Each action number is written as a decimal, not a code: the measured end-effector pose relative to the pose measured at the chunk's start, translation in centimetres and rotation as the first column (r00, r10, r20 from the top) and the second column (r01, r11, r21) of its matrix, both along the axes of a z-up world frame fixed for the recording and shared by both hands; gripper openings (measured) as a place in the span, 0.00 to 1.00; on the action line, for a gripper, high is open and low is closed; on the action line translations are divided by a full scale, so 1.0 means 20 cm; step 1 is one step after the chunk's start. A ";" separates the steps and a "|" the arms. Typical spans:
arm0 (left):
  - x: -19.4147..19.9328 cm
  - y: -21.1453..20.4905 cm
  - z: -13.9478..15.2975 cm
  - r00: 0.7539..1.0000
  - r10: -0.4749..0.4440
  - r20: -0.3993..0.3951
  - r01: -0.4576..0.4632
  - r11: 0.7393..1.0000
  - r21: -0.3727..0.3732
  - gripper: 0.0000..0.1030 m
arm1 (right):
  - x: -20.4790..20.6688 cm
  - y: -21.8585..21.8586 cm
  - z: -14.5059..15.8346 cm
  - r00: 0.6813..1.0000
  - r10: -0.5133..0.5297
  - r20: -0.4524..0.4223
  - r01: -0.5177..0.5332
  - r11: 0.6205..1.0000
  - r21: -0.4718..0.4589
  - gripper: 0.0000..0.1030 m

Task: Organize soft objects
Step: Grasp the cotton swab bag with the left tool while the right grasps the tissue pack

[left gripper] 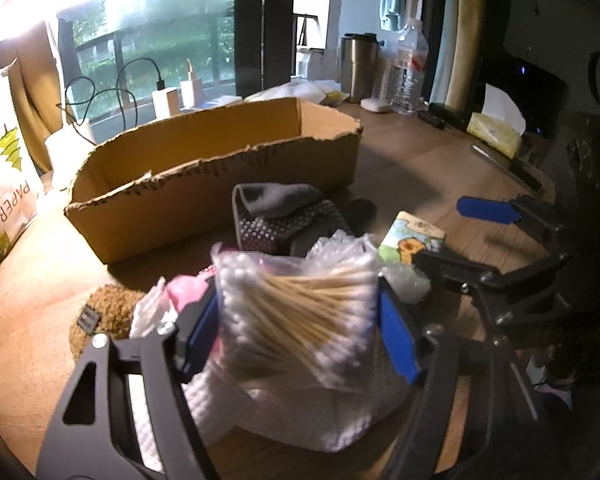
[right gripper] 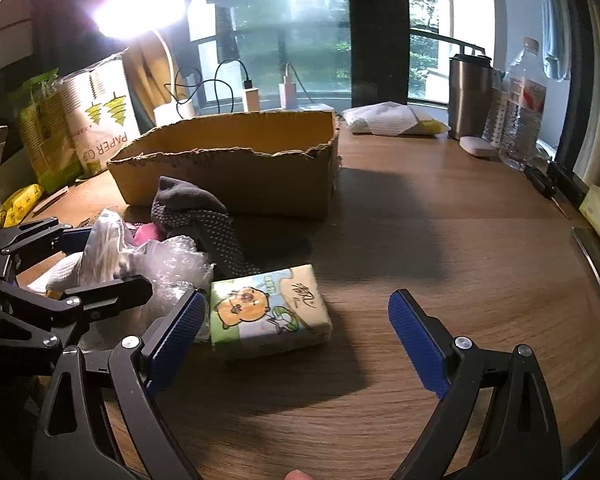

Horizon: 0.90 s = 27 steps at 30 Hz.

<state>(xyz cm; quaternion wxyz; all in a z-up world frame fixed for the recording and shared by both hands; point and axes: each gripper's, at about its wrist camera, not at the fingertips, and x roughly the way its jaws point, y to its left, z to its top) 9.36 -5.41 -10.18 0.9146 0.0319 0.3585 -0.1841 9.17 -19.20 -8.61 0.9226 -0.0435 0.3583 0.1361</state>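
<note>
The left gripper point(left gripper: 298, 320) is pinching a clear swab bag point(left gripper: 296, 304) between its blue fingers point(left gripper: 396, 336), the bag standing above the heap of soft things on the counter point(right gripper: 440, 240). Whether the bag is fully clear of the white cloth point(left gripper: 300, 412) beneath it cannot be told. The right gripper point(right gripper: 296, 340) is hovering with its fingers spread wide and gripping nothing, the tissue pack point(right gripper: 266, 316) lying flat just ahead, close to the left-hand finger point(right gripper: 176, 328).

Step in hand, as judged: carrying the first item from the heap toward the box point(left gripper: 204, 168), which is standing open beyond the heap (its visible inside looks bare, though the floor is mostly hidden by the torn front wall).

The rest of the heap is waiting near the box front: a grey sock point(right gripper: 188, 204), bubble wrap point(right gripper: 176, 264) and something pink point(left gripper: 184, 288), all touching or overlapping.

Next move, as judged:
- Left: lifting the bag over the ragged front wall and letting go inside.
- Right: centring on the pack, then closing across its narrow side.
</note>
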 end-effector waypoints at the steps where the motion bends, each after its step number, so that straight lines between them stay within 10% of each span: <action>1: 0.00 0.01 0.01 1.000 0.005 0.000 -0.005 1.000 -0.013 0.70 | 0.00 0.00 0.00 1.000 0.002 -0.003 -0.002 1.000 -0.004 0.92; 7: -0.04 0.07 0.07 0.999 0.021 0.036 -0.019 0.998 -0.054 0.70 | 0.03 0.06 -0.05 0.999 0.009 -0.049 -0.011 0.999 -0.047 0.91; 13: -0.07 0.13 0.13 0.996 0.051 0.075 -0.044 0.994 -0.101 0.70 | 0.04 0.10 -0.06 0.997 0.033 -0.066 -0.037 0.997 -0.060 0.68; 27: -0.03 0.27 0.14 0.988 0.142 0.061 -0.128 0.973 -0.192 0.70 | -0.06 0.08 0.18 0.994 0.084 0.063 -0.085 0.996 0.014 0.68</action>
